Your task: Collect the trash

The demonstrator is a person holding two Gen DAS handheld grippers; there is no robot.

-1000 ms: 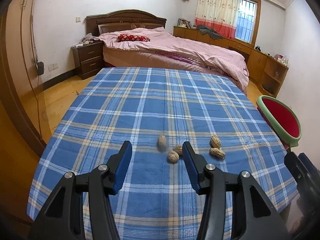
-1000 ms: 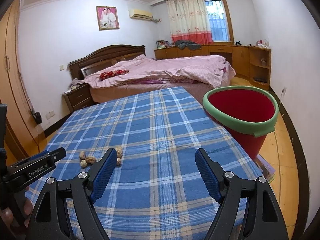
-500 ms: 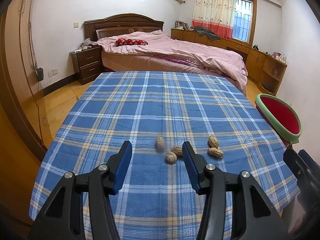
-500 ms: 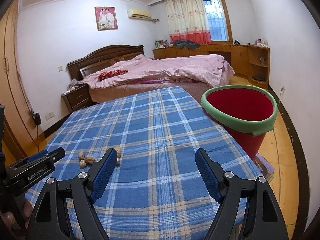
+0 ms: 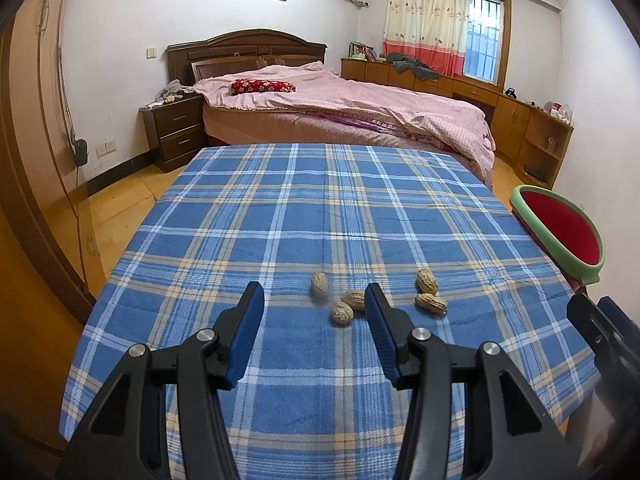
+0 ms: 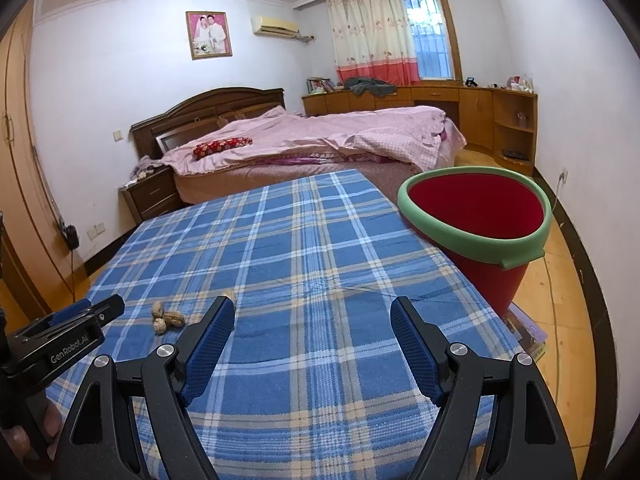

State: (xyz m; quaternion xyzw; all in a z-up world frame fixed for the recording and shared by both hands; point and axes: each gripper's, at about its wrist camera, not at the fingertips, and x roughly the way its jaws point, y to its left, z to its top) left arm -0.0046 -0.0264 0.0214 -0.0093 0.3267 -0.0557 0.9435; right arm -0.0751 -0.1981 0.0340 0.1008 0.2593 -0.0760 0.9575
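Left wrist view: the left gripper [image 5: 314,310] hangs above the checked tablecloth [image 5: 280,216], jaws apart and empty. Five peanuts lie just ahead of its tips. One peanut [image 5: 319,284] sits between the two fingers as seen from here, its long axis running away from the camera; a rounder peanut [image 5: 341,313] lies nearer, and a third peanut [image 5: 353,299] is partly hidden behind the right-hand finger, lying crosswise. A pair of peanuts [image 5: 429,292] rests outside the jaws, toward the red bucket [image 5: 560,232] that stands off the table's right edge.

Right wrist view: the right gripper [image 6: 313,322] also has its jaws spread wide and holds nothing. The shells [image 6: 166,317] lie to its left, beyond its left finger, close to the left gripper's body; the bucket's green rim [image 6: 472,240] lies ahead and to its right.

Judgement: the left hand is the nearer one; a short forward, downward reach would bracket the middle shells.
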